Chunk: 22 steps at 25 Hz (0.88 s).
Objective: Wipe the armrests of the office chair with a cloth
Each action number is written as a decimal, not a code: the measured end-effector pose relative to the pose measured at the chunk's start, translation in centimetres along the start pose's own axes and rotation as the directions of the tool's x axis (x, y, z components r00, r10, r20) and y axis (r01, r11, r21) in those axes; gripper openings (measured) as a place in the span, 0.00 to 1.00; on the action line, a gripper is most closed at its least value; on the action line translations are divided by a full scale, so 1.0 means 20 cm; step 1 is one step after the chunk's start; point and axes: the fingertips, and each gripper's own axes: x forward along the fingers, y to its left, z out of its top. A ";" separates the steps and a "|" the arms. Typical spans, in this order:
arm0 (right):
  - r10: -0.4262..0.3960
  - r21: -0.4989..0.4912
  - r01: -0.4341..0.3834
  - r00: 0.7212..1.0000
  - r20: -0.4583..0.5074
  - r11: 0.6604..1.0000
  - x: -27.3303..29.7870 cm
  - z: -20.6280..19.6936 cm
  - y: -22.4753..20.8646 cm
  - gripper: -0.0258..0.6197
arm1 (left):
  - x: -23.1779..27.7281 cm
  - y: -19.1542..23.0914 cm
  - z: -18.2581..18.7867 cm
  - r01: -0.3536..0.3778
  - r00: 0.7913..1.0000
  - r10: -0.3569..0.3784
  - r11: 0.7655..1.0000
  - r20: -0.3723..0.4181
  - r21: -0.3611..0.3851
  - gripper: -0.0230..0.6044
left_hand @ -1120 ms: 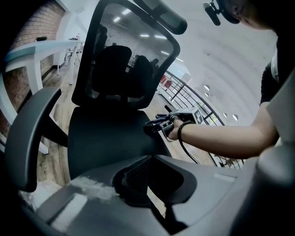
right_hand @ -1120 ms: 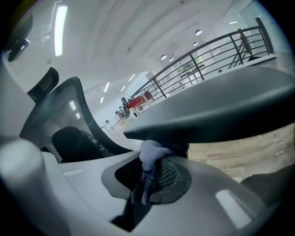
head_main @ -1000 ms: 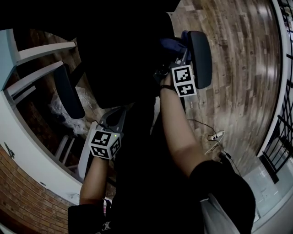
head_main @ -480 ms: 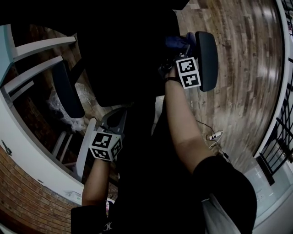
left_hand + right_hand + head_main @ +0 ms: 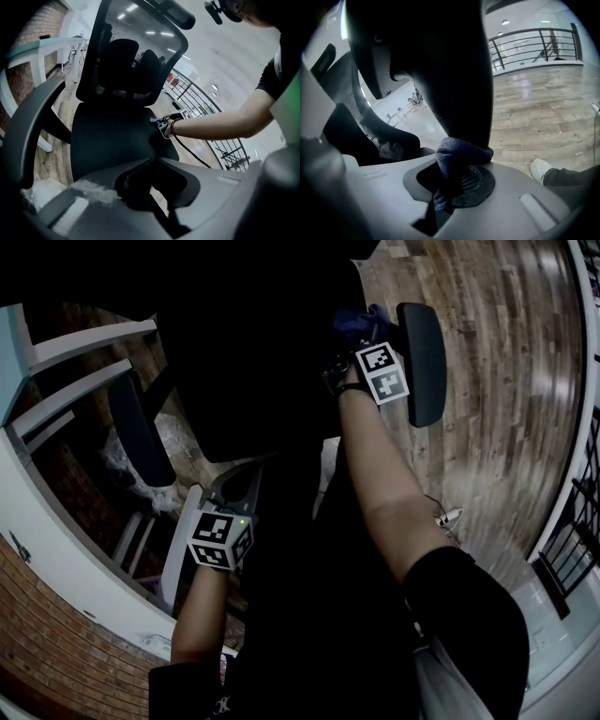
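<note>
A black office chair (image 5: 112, 136) fills the middle of the head view. Its right armrest (image 5: 422, 362) stands at the top right, its left armrest (image 5: 139, 427) at the left. My right gripper (image 5: 457, 187) is shut on a dark blue cloth (image 5: 461, 154), and the cloth (image 5: 356, 320) is pressed against the inner side of the right armrest (image 5: 454, 70). My left gripper (image 5: 239, 491) hovers in front of the seat, shut with nothing in it, apart from the left armrest (image 5: 28, 126).
White desk legs (image 5: 84, 334) and a brick wall (image 5: 37, 643) lie to the left, with crumpled plastic (image 5: 164, 442) on the floor. A cable and power strip (image 5: 445, 518) lie on the wooden floor to the right. A black railing (image 5: 572, 540) runs at the far right.
My right gripper has slid with the cloth a little farther along the right armrest. The left gripper has stayed where it was.
</note>
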 end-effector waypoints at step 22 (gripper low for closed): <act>0.259 -0.311 -0.337 0.928 -0.267 0.889 -0.74 0.03 0.30 0.11 | -0.13 -0.14 0.40 -0.002 0.997 -0.011 0.986 0.079 0.166 0.04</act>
